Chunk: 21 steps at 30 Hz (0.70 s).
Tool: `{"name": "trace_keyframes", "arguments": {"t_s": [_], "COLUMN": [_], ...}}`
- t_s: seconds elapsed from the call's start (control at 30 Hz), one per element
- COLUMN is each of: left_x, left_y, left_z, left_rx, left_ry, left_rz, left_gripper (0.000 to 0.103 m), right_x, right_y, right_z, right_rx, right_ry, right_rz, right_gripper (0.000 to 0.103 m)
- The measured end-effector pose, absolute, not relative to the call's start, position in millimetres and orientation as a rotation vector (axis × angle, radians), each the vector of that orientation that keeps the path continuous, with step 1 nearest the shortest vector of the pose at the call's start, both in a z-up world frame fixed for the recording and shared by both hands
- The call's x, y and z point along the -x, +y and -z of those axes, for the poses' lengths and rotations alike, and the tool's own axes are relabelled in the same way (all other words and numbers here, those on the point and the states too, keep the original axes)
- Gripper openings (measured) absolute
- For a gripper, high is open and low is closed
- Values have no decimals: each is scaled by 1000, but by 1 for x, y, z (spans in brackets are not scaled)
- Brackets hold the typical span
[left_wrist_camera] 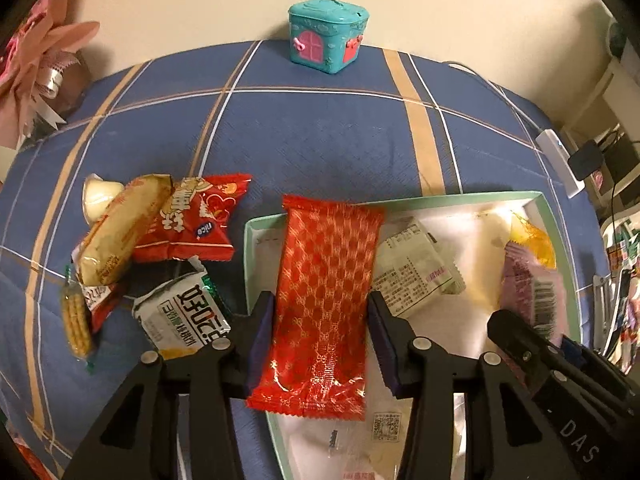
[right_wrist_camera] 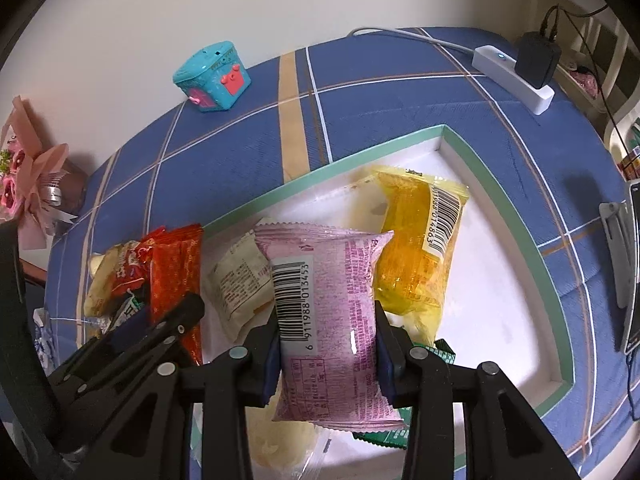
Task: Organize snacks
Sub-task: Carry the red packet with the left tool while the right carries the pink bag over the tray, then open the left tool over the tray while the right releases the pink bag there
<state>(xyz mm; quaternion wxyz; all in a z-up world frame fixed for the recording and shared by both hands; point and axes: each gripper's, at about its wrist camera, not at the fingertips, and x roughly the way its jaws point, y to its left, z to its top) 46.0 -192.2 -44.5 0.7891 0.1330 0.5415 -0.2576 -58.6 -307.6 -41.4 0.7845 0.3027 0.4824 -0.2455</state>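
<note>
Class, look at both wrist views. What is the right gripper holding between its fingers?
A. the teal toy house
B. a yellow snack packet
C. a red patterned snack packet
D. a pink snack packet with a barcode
D: in the right wrist view the right gripper is closed on the pink snack packet, barcode facing up, over the green-rimmed tray; the yellow snack packet lies apart in the tray.

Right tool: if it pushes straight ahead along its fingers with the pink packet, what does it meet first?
Probably the yellow packet in the tray: it lies just beyond the pink packet held by the right tool. Depth is unclear, so it may pass above.
</note>
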Motion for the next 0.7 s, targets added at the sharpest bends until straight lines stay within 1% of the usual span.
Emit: {"name": "trace_keyframes", "arguments": {"t_s": [0.27,0.33,0.37,0.43,0.5,0.53,0.6,0.67,0.7], "left_x": [-41,-41,-40,-41,-42,-42,-43,-46,-46], "left_y": [-186,-181,-179,-171,-163,-160,-153,-147,-144], "left_z": [30,24,22,15,8,6,2,1,1], "left_rx": [-277,-270,-265,-248,-236,-232,-222,-214,-219], "left_ry": [1183,1185,1184,1178,1168,1163,1155,1152,1152], "left_rz": [571,572,571,562,548,542,530,515,501], "left_gripper": [52,53,57,59,60,61,71,74,75], "right_x": [60,62,63,64,67,68,70,72,73], "right_y": [-303,-301,-300,-298,-297,-296,-296,-294,-293], "right_z": [33,26,24,20,17,16,16,15,15], "right_rx": [-624,-614,-610,-603,-597,-594,-594,-589,-581], "right_ry": [1065,1063,1063,1058,1054,1056,1059,1065,1069], "right_rz": [542,545,542,545,566,573,577,584,589], "right_gripper": [45,46,47,65,71,71,73,75,79]}}
